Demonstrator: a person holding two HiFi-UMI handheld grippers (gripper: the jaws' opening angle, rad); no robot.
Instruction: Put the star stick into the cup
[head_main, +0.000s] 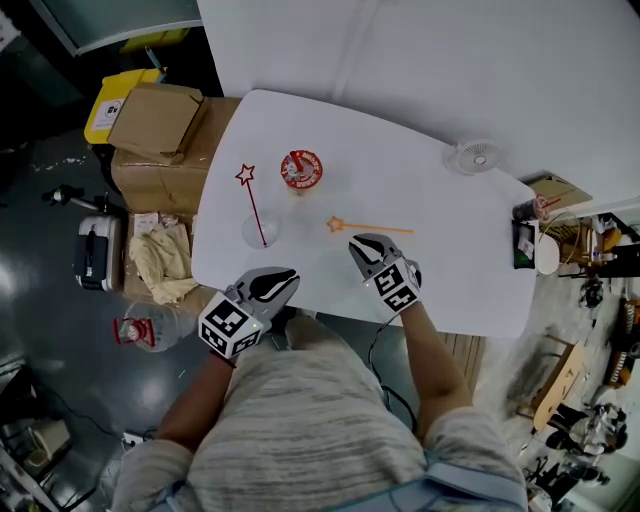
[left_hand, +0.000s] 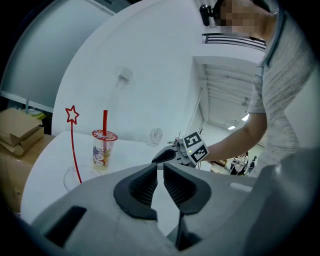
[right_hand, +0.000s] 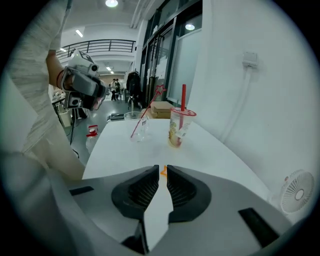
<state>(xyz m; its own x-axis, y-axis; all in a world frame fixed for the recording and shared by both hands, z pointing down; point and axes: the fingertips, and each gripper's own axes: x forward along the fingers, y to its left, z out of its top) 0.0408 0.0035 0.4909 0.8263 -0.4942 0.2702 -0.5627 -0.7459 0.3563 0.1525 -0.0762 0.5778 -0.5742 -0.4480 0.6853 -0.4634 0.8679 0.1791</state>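
Head view: left tool (head_main: 276, 284), right tool (head_main: 367, 246) clenched; red star stick (head_main: 254, 210) in clear cup (head_main: 272, 236).

A white table (head_main: 440, 250) fills the centre, with a white wall (head_main: 450, 60) above. Cardboard boxes (head_main: 160, 140) stand upper left on a dark, glossy floor (head_main: 40, 300).

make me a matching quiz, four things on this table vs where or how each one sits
Things:
1. red star stick
2. orange star stick
3. drink
4. fan

Places or states:
a. lying flat on the table
b. near the table's far right corner
c. standing in the clear cup
d. upright, with a red top

Pairs: 1-c, 2-a, 3-d, 4-b
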